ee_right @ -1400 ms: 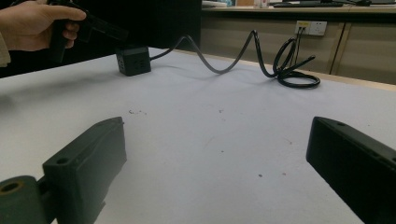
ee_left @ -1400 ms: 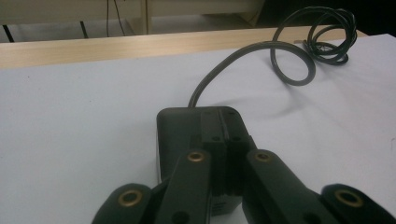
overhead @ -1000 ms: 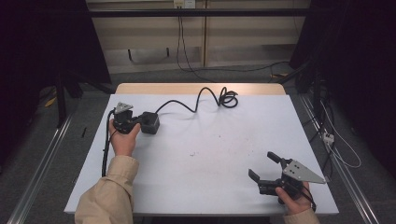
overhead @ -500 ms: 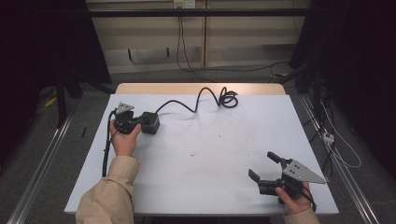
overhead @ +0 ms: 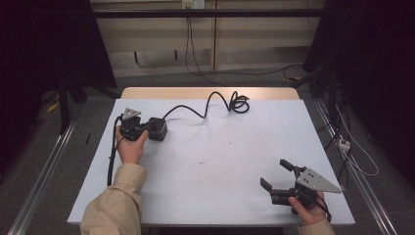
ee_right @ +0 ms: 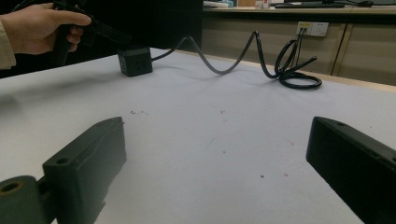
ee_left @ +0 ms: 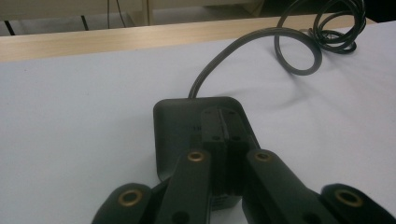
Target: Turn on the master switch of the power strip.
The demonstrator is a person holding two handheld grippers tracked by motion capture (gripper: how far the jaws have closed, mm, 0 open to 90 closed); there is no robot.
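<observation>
Seen from the high view: white table (overhead: 210,161), with a black power cube (overhead: 157,129) toward the far left; black cord (overhead: 205,108) running from the cube's far side, arching across the tabletop, ending in a loose coil (overhead: 238,104) near the far edge, by the wooden strip there.

Left gripper (overhead: 138,128) held in the left hand (overhead: 128,147), right beside the cube on its left and reaching over it; grey three-cornered plate on top, own cable trailing back down the table's left side past a tan sleeve (overhead: 115,205). From the left gripper view: jaws pressed together, pads meeting with no gap, lying over the top face of the cube (ee_left: 187,126) rather than around it; tips (ee_left: 224,126) near the middle of that face; cannot tell whether touching the top or just above it; cord (ee_left: 243,56) leaving the cube's far edge and looping away.

Right gripper (overhead: 279,178) low at the near right corner of the table, held in the right hand (overhead: 308,210), well apart from the cube; jaws spread wide, bare tabletop between them, pointing toward the table's middle. From the right gripper view: both jaws far apart at the frame's lower corners; cube (ee_right: 134,60) standing on the table far off at upper left, left hand (ee_right: 37,28) and its gripper above and just beside it; cord (ee_right: 224,63) arching rightward to the coil (ee_right: 299,74).
</observation>
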